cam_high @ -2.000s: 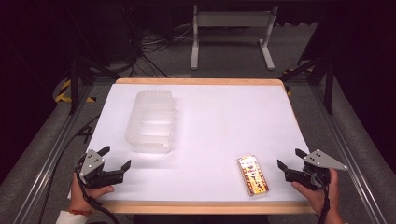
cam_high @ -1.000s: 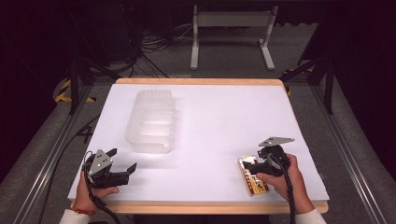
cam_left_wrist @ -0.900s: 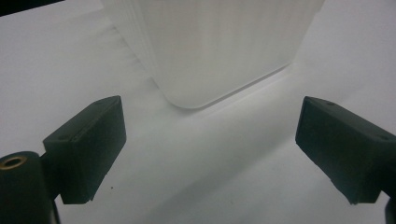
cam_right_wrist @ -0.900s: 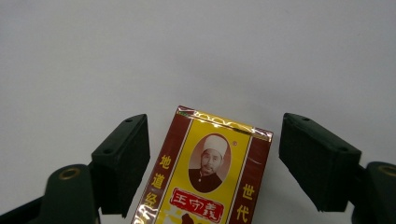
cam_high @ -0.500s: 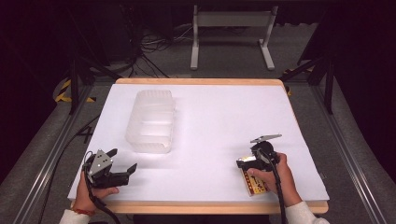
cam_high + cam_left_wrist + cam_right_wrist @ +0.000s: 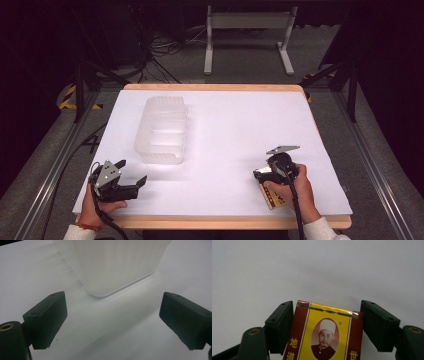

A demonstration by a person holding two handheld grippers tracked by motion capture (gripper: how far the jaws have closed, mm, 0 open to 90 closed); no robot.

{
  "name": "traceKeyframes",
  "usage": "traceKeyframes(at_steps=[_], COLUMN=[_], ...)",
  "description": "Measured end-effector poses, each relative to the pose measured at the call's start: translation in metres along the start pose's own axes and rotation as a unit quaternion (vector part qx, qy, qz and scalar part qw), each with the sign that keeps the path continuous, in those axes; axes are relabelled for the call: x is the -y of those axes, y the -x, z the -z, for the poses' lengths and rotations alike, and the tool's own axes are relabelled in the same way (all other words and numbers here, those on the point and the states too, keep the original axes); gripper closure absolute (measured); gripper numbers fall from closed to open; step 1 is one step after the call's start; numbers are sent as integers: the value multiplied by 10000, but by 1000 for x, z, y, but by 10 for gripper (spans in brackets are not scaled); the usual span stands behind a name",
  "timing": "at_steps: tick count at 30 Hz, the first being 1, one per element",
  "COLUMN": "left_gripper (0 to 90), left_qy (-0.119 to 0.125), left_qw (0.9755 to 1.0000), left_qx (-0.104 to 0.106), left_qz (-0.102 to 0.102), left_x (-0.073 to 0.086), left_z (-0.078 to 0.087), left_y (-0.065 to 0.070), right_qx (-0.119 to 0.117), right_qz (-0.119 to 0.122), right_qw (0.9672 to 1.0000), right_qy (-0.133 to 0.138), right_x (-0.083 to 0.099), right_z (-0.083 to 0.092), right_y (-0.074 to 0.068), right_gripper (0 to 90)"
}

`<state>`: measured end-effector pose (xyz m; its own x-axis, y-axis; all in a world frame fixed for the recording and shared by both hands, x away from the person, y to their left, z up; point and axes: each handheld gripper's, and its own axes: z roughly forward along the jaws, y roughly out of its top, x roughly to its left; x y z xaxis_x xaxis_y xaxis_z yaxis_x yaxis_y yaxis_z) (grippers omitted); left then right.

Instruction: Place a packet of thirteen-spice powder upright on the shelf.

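Note:
A yellow and red packet (image 6: 325, 335) with a printed portrait lies flat near the table's front right; the high view shows one end of the packet (image 6: 272, 199) poking out under the hand. My right gripper (image 6: 260, 176) is down over it, and in the right gripper view the right gripper (image 6: 327, 315) has a black jaw pressed to each long side of the packet. My left gripper (image 6: 131, 172) rests at the front left with jaws wide apart and nothing between them. The left gripper (image 6: 112, 317) faces a near corner of the translucent plastic container (image 6: 112, 265), which stands a short way ahead.
The translucent container (image 6: 162, 130) stands left of centre on the white table (image 6: 240, 125). A wooden rim (image 6: 215, 221) runs along the front edge. Behind the table are a grey metal stand (image 6: 247, 20) and floor cables (image 6: 165, 45).
My right gripper has swung in from the front right corner onto the packet and its jaws have closed on the packet's sides. The left gripper has barely moved.

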<state>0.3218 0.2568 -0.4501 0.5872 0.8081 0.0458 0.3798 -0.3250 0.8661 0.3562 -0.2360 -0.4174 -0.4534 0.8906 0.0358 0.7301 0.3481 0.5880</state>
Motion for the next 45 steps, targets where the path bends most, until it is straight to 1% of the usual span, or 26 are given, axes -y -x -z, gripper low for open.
traceKeyframes(at_steps=[4, 5, 11, 13, 17, 19, 23, 28, 30, 32, 33, 34, 36, 37, 39, 42, 45], left_gripper=[85, 85, 85, 86, 86, 86, 86, 86, 87, 88, 88, 88, 88, 88, 88, 89, 89], left_qy=[5, 11, 25, 26, 38, 38, 40, 59, 60, 64, 65, 64, 67, 67, 66, 87, 96], left_qw=[10000, 10000, 10000, 10000, 10000, 10000, 10000, 10000, 10000, 10000, 10000, 10000, 10000, 10000, 10000, 9999, 9999], left_qx=[13, 9, 43, 39, 27, 25, 29, 30, 16, 19, 26, 23, 15, 15, 18, 30, 36], left_qz=[4, 4, 24, 29, 15, 24, 22, 27, 42, 49, 56, 54, 66, 66, 60, 82, 87], left_x=[0, 0, 0, 0, 0, 0, 0, 0, 0, 0, 0, 0, 0, 0, 0, 0, 0], left_z=[0, 0, 0, 0, 1, 1, 1, 1, 1, 1, 1, 2, 2, 2, 2, 2, 2], left_y=[0, 0, 0, 0, 0, 0, 0, 0, 0, 0, -1, 0, 0, 0, -1, -1, -1], right_qx=[37, 37, 124, 136, 181, 213, 278, 351, 309, 365, 365, 343, 319, 319, 276, 242, 202], right_qz=[15, 15, -111, -119, -120, -95, -111, -150, -176, -116, -116, -80, -76, -76, -48, 19, 71], right_qw=[9999, 9999, 9979, 9975, 9948, 9929, 9893, 9834, 9808, 9788, 9788, 9773, 9754, 9754, 9736, 9691, 9654], right_qy=[155, 155, 632, 679, 992, 1169, 1426, 1773, 1915, 2010, 2010, 2089, 2179, 2179, 2264, 2453, 2597], right_x=[0, 0, -2, -2, -3, -4, -6, -8, -10, -13, -13, -17, -21, -21, -27, -39, -50], right_z=[7, 7, 23, 25, 35, 41, 49, 57, 59, 59, 59, 58, 58, 58, 57, 54, 50], right_y=[-1, -1, 1, 1, 0, -1, -3, -4, -6, -9, -9, -14, -19, -19, -25, -34, -43], right_gripper=[301, 301, 307, 308, 312, 316, 321, 329, 330, 330, 330, 331, 331, 331, 331, 332, 333])
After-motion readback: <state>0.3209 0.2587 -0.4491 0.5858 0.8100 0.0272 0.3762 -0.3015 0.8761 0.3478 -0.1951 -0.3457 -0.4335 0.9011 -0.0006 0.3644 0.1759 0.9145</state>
